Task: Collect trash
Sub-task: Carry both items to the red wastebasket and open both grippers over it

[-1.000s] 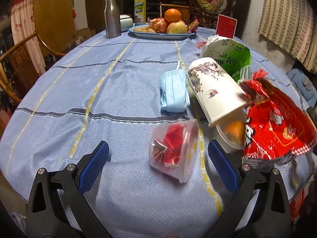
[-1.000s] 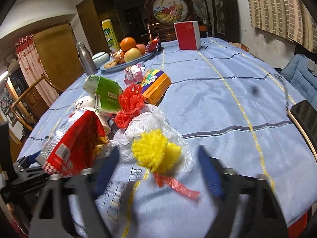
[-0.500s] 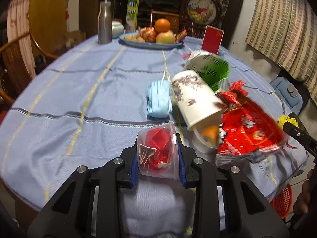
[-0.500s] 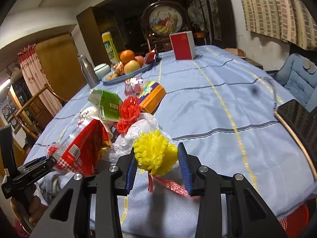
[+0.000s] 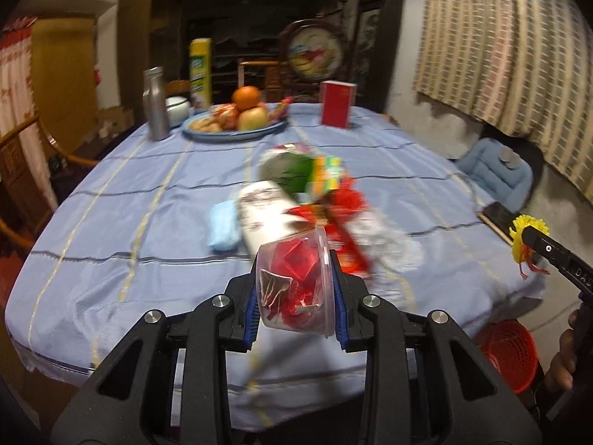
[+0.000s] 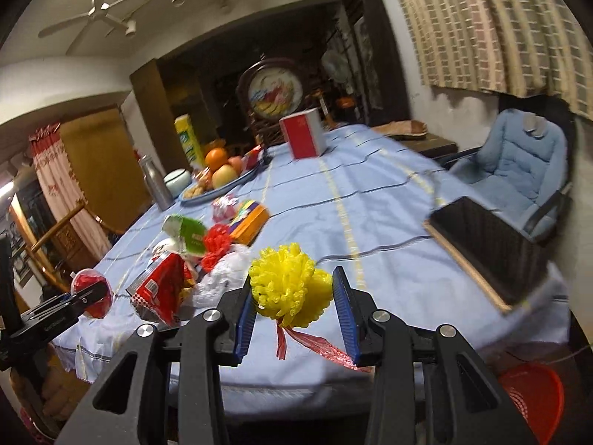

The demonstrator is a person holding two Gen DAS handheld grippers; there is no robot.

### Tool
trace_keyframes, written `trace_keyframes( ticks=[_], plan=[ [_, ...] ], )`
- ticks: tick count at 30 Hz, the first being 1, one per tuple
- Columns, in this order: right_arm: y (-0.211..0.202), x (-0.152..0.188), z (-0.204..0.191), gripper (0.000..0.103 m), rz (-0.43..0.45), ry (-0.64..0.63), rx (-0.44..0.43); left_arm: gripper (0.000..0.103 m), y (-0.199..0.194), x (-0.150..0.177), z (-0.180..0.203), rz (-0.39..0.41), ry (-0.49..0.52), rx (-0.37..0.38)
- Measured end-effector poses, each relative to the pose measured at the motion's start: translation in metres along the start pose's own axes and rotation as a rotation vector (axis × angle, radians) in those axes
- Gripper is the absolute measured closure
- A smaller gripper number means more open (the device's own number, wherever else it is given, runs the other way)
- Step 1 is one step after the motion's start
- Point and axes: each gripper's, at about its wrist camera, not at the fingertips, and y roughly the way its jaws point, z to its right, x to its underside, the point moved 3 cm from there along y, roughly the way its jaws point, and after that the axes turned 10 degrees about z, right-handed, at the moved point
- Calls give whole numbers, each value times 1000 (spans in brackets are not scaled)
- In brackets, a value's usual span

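My left gripper (image 5: 294,296) is shut on a clear plastic cup (image 5: 296,282) stuffed with red wrappers, lifted above the near edge of the blue tablecloth (image 5: 148,222). My right gripper (image 6: 294,302) is shut on a yellow frilly bow (image 6: 289,285) with a red ribbon tail, also raised off the table. More litter stays on the cloth: a white paper cup (image 5: 259,215), a blue face mask (image 5: 224,228), a red snack bag (image 6: 163,289), a green packet (image 6: 189,233), a colourful box (image 6: 250,218) and a white plastic bag (image 6: 222,274). A red basket (image 6: 533,396) stands on the floor by the table.
At the far end are a fruit plate (image 5: 237,128), a steel bottle (image 5: 155,104), a yellow-green carton (image 5: 200,74) and a red box (image 5: 337,104). A dark tablet-like slab (image 6: 485,244) lies at the table's right edge. A blue padded chair (image 6: 519,170) stands to the right.
Both grippers closed on their items, the left on the cup and the right on the yellow bow. Both then lifted and drew back from the table.
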Motion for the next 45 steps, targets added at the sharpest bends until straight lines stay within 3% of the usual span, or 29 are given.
trace_keyframes(
  ticks=[6, 13, 18, 20, 22, 23, 28, 35, 36, 38, 40, 45],
  plan=[
    [-42, 5, 47, 63, 45, 25, 95, 70, -2, 4, 59, -19, 61, 122],
    [-88, 31, 139, 62, 37, 102, 288, 70, 14, 13, 151, -77, 156, 286],
    [-90, 81, 210, 62, -64, 225, 408, 70, 33, 31, 214, -145, 244, 387],
    [-81, 111, 239, 60, -145, 271, 453, 70, 41, 40, 243, -173, 284, 429],
    [-72, 133, 259, 41, -225, 295, 479, 70, 48, 49, 274, -200, 326, 471],
    [-70, 141, 267, 37, -242, 315, 492, 70, 51, 53, 287, -212, 344, 487],
    [-90, 143, 293, 32, -182, 380, 527, 70, 61, 76, 356, -261, 453, 578],
    [-134, 137, 326, 27, -73, 453, 583, 69, 64, 99, 420, -318, 520, 692],
    [-138, 138, 329, 27, -66, 462, 586, 67, 64, 102, 427, -329, 530, 702],
    [-144, 139, 334, 27, -56, 477, 588, 40, 64, 109, 441, -347, 550, 709],
    [-145, 139, 337, 27, -49, 479, 589, 23, 61, 110, 443, -335, 549, 701],
    [-142, 140, 338, 27, -53, 469, 579, 16, 60, 104, 442, -286, 556, 647]
  ],
)
